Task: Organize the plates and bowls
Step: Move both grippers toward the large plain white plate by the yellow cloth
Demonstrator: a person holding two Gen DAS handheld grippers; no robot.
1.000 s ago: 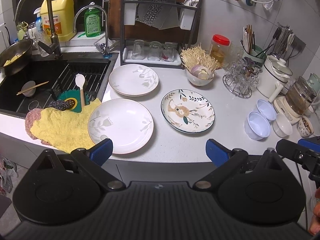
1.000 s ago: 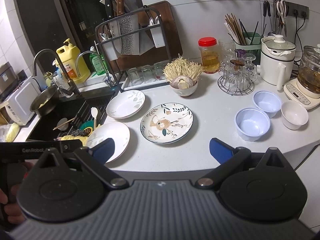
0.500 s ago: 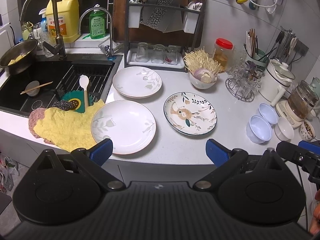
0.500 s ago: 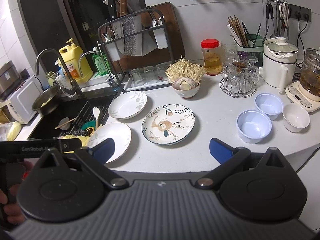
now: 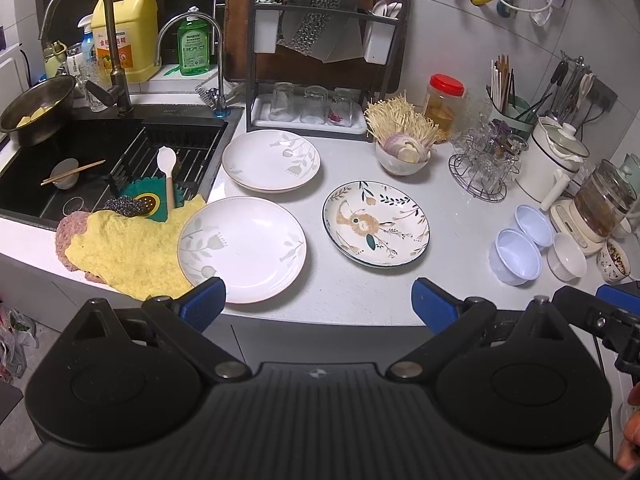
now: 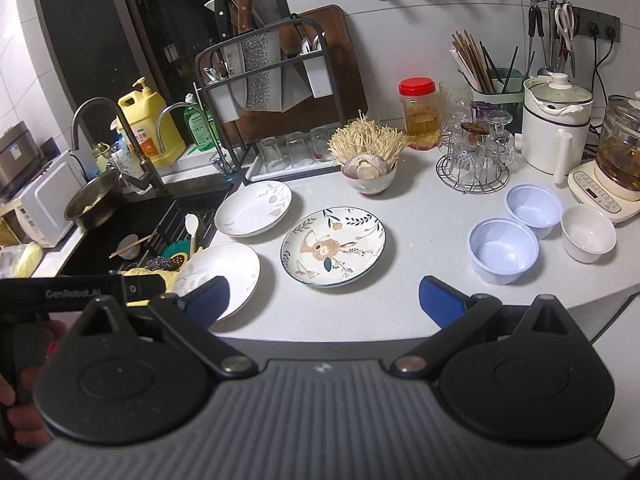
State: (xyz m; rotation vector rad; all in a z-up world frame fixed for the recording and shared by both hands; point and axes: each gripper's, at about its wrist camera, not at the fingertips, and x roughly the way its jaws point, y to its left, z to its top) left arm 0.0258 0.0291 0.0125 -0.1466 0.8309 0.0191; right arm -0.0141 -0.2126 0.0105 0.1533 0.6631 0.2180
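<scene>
A pale grey counter (image 5: 360,292) runs along a white-tiled wall, with a black sink (image 5: 80,160) sunk into its left end and a black knife-and-glass rack (image 5: 320,60) standing at the back. Three plates lie on it: a white plate (image 5: 242,248) at the front edge, its left rim over a yellow cloth (image 5: 128,252); a second white plate (image 5: 272,160) behind it, beside the sink; and a patterned plate (image 5: 376,222) to their right, apart from both. Well to the right sit two blue bowls (image 5: 516,254) touching each other (one in front of the other) and a white bowl (image 5: 566,256) just beside them. A bowl of mushrooms (image 5: 402,152) stands near the rack.

The left gripper (image 5: 318,300) and the right gripper (image 6: 324,298) both hover off the front edge, jaws spread wide with nothing between them. The left view alone shows the whole sink, with chopsticks (image 5: 72,172) across a small dish, and a small dark-speckled cup (image 5: 616,266) at the far right. The right view alone shows a white appliance (image 6: 44,200) left of the sink, the knives (image 6: 236,8) above the rack, and a hand (image 6: 20,400) on the left gripper's handle.

Bare counter lies between the patterned plate and the blue bowls, and along the front edge. The back right is crowded with a wire glass stand (image 6: 472,160), a white pot (image 6: 556,128) and a glass kettle (image 6: 616,160).
</scene>
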